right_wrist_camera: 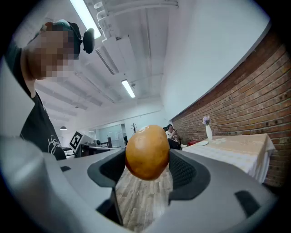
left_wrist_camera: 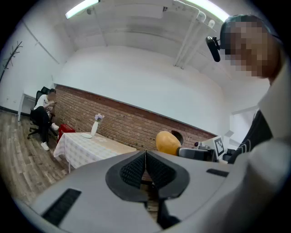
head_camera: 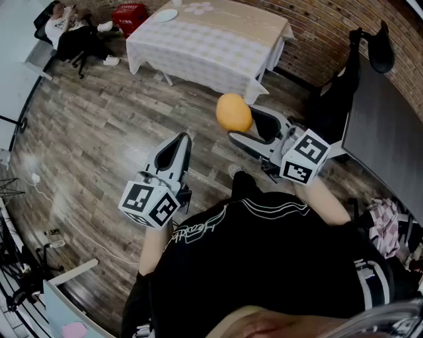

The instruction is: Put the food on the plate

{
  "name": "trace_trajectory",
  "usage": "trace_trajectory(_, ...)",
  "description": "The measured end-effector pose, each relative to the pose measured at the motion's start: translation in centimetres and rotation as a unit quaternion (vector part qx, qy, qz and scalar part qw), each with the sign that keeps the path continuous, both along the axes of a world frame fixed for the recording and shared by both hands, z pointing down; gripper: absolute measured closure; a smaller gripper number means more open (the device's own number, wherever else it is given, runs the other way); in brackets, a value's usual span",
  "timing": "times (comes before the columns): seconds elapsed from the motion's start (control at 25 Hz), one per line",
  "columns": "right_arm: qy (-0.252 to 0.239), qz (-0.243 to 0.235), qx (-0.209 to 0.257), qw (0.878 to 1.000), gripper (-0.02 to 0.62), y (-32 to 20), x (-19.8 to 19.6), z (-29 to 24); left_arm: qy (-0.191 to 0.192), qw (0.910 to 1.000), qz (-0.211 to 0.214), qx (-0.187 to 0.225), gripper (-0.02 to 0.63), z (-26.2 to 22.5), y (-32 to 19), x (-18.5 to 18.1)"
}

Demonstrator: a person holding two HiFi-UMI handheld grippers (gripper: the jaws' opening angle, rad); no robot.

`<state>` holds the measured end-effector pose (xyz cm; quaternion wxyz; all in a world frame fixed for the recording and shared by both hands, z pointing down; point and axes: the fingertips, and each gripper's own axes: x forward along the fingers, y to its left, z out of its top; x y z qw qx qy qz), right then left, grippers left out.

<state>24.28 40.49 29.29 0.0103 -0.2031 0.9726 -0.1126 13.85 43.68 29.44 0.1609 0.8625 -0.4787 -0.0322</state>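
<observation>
An orange-yellow, egg-shaped food item (head_camera: 234,112) sits pinched between the jaws of my right gripper (head_camera: 246,127), held in the air above the wooden floor. In the right gripper view the same food (right_wrist_camera: 147,152) fills the gap between the two dark pads. My left gripper (head_camera: 179,146) hangs lower left with its jaws pressed together and nothing in them; its pads meet in the left gripper view (left_wrist_camera: 146,169). A white plate (head_camera: 166,15) lies on the far table (head_camera: 218,39), with a small vase (left_wrist_camera: 94,127) beside it.
The cloth-covered table stands ahead against a brick wall (head_camera: 317,26). A dark table (head_camera: 380,132) is at the right with a black chair (head_camera: 344,79) near it. A person sits on a chair (head_camera: 69,30) at far left beside a red box (head_camera: 129,16).
</observation>
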Motion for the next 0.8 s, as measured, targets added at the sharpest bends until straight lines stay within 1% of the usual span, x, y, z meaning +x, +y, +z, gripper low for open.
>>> trace_trajectory(0.44,-0.005,-0.001,-0.011,1.0,0.318,0.8,-0.9,0.3,-0.004,0.9999,-0.013,-0.004,0.598,0.2,1.4,-1.3)
trace_trajectory(0.8,-0.025,-0.011,-0.033,0.999,0.318,-1.6,-2.3,0.7,-0.006,0.9993,-0.033,-0.015,0.598,0.8,0.2,-2.7)
